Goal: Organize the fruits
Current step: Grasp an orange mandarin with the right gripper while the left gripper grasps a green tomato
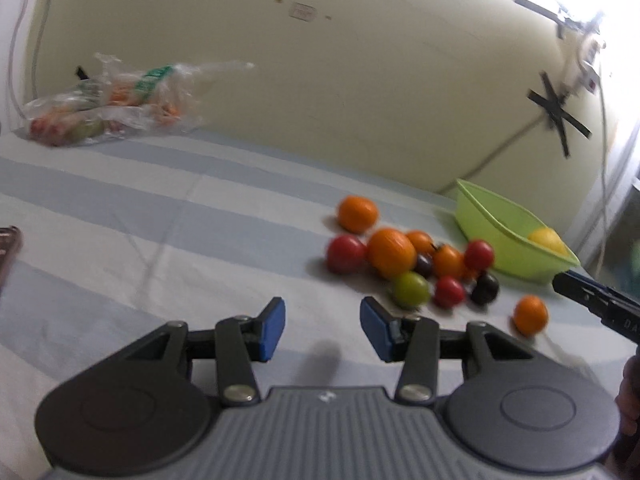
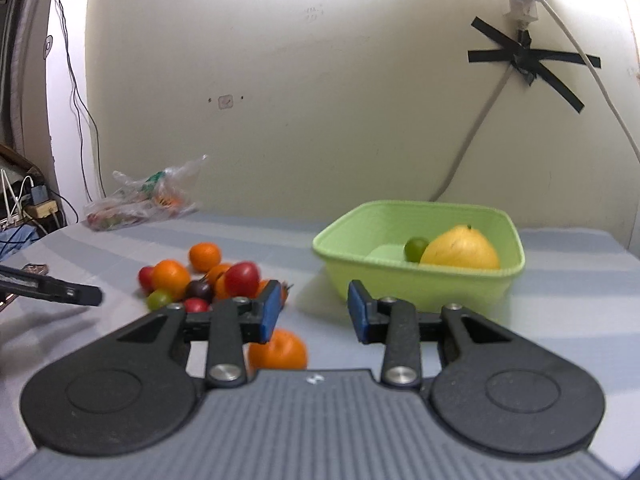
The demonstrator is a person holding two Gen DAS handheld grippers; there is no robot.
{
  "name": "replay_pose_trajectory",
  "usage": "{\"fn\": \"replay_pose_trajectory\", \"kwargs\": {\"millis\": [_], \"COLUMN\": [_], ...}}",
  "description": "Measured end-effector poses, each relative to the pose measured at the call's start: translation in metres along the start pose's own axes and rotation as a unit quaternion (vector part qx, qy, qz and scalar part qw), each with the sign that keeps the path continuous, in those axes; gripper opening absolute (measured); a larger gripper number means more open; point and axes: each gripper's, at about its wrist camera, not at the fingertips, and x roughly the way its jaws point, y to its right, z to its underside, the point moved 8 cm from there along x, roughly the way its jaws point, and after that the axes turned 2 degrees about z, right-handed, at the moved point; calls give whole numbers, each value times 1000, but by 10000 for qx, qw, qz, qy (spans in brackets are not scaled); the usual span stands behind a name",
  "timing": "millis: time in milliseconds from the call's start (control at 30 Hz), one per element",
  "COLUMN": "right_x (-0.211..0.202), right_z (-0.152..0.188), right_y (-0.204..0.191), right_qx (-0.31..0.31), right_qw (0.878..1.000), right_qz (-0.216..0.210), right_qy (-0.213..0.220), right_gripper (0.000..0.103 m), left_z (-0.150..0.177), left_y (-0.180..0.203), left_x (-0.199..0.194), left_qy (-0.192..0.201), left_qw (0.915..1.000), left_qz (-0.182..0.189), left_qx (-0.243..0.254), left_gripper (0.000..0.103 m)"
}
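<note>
Left wrist view looks over a pale blue striped cloth (image 1: 160,216) toward a heap of small fruit (image 1: 416,264): oranges, red and dark tomatoes, one green one. The left gripper (image 1: 322,330) hangs above bare cloth short of the heap, its blue pads a modest gap apart with nothing between them. One orange (image 1: 530,314) lies by itself, apart from the heap and near the tip of the other tool at the picture's right edge. A green basin (image 1: 496,216) stands just beyond the heap, close to the wall. A clear plastic bag (image 1: 116,100) of produce lies far off against the wall.

From the right wrist view, the right gripper (image 2: 313,311) is parted about as much, also empty, pointing between the heap and the basin. The lone orange (image 2: 280,350) sits on the cloth beneath its left finger, not gripped. Inside the basin rest a large yellow fruit (image 2: 460,249) and a small green fruit (image 2: 415,249), touching.
</note>
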Motion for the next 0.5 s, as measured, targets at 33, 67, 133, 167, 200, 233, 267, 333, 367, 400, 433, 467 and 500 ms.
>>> {"fn": "replay_pose_trajectory", "kwargs": {"millis": [33, 67, 133, 167, 200, 233, 267, 333, 367, 400, 433, 467, 500], "right_x": [-4, -6, -8, -9, -9, -8, -8, -7, -7, -6, -6, -6, -6], "right_z": [2, 4, 8, 11, 11, 11, 12, 14, 15, 16, 16, 16, 16], "right_y": [-2, -3, -5, -7, -7, -7, -6, -3, -2, -1, -1, -2, -3], "right_qx": [51, 117, 214, 232, 245, 270, 340, 478, 533, 579, 607, 601, 576], "right_qw": [10000, 9999, 9997, 9996, 9995, 9995, 9992, 9984, 9981, 9978, 9975, 9975, 9976], "right_qz": [-3, -21, -64, -63, -49, -33, -29, -51, -43, -47, -67, -98, -131], "right_qy": [-10, -28, -122, -169, -178, -188, -222, -291, -305, -327, -347, -352, -351], "right_gripper": [39, 39, 39, 39, 39, 40, 40, 40, 41, 42, 46, 48, 49], "left_z": [4, 5, 4, 4, 4, 3, 3, 2, 2, 1, 0, 0, -1], "left_y": [4, 9, 19, 25, 29, 34, 37, 42, 44, 47, 49, 52, 53], "left_x": [0, 2, 4, 3, 3, 5, 6, 11, 15, 18, 21, 25, 27], "left_qy": [-16, -31, -11, 12, 34, 51, 54, 22, -1, -28, -61, -90, -109], "left_qw": [10000, 9999, 9994, 9991, 9987, 9984, 9981, 9976, 9975, 9973, 9972, 9971, 9970], "left_qz": [49, 103, 214, 248, 280, 309, 328, 351, 357, 362, 374, 396, 426], "left_qx": [61, 128, 280, 351, 419, 479, 528, 591, 612, 634, 649, 650, 642], "left_gripper": [42, 42, 42, 42, 42, 42, 42, 42, 42, 42, 42, 43, 42]}}
